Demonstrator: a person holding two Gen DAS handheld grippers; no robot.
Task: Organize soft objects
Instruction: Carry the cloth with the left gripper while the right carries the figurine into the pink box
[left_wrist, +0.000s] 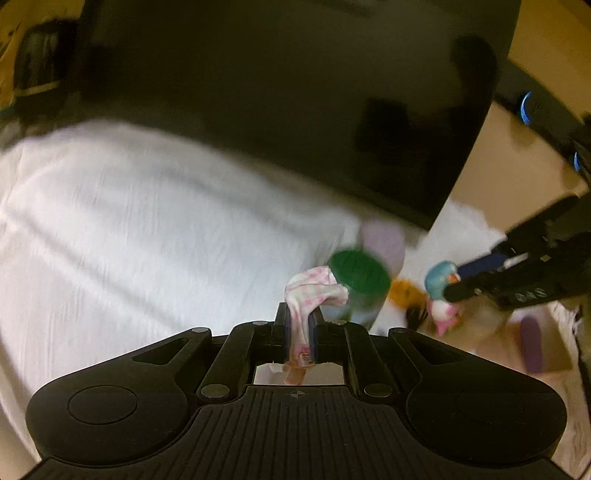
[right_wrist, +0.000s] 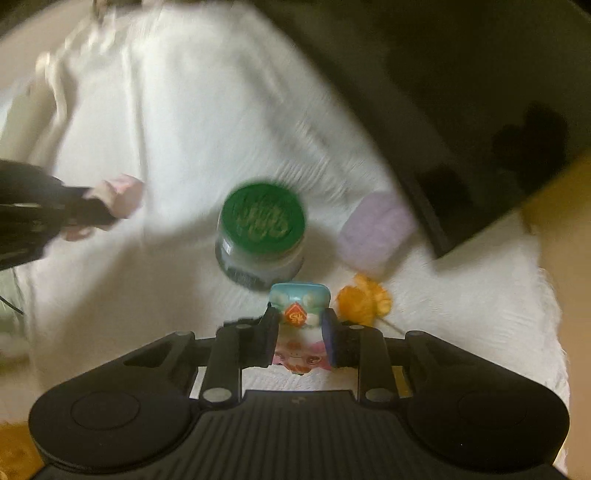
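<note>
Left wrist view gives me the widest read: a white cloth (left_wrist: 129, 221) covers most of the surface, with a large dark panel (left_wrist: 295, 110) standing behind it. Near the cloth's right part a green-lidded jar (right_wrist: 260, 236) stands upright, a lilac pad (right_wrist: 376, 229) lies just beside it toward the dark panel, and an orange soft flower (right_wrist: 365, 299) lies near the jar on my side.

My right gripper (right_wrist: 299, 332) is pinching a small plush figure (right_wrist: 299, 314) with a pale blue top and a pink face, its fingers pressed against both flanks. My left gripper (left_wrist: 299, 332) is pressed together on a pink checked cloth piece (left_wrist: 314, 291), which stands up and flops over above the fingertips.

Both views are blurred, so I judge both pieces are being carried. To do this well I would slow down, keep both pinches firm, and steer the limp cloth clear of the jar, since it could tip it. I cannot tell where the sorting spot is, so I would settle the cameras first, then set each piece flat and release.
</note>
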